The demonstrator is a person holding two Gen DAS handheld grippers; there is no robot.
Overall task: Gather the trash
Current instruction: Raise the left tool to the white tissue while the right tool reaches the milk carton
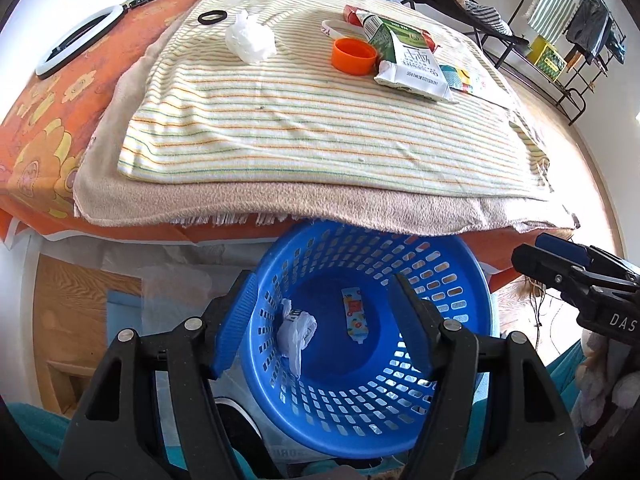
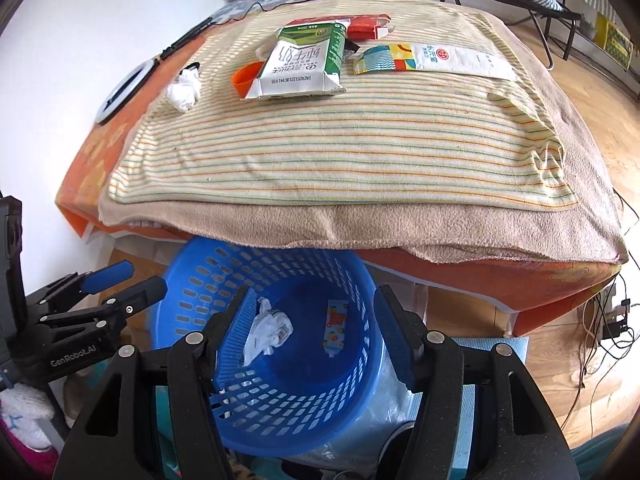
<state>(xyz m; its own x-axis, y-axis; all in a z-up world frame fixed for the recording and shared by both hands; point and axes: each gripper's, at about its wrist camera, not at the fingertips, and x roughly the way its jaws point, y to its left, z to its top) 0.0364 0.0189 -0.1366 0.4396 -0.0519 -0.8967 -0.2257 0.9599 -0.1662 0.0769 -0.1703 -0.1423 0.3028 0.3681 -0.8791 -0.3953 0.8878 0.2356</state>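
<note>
Both of my grippers are hanging over the blue basket point(image 1: 460, 280), pointing steeply down into it: my left gripper point(image 1: 320, 328) is showing its two blue pads spread apart with nothing between them, and my right gripper point(image 2: 316, 340) is likewise standing with its jaws apart and pinching nothing. Down on the basket's floor a crumpled white wrapper point(image 1: 296, 330) is lying beside a small colourful packet point(image 1: 354, 314), the two apart from each other. Beyond the basket's rim I am looking at a bed covered by a striped towel point(image 1: 320, 128) over a beige blanket point(image 1: 320, 204). Toward the far end of the towel more trash is waiting: a crumpled white tissue point(image 1: 250, 38), an orange cap point(image 1: 354, 56), a flattened green and white milk carton point(image 1: 408, 60) touching that cap, a red box point(image 2: 368, 24) behind the carton, and a flat white pouch point(image 2: 432, 58) with a coloured end just beside it.
</note>
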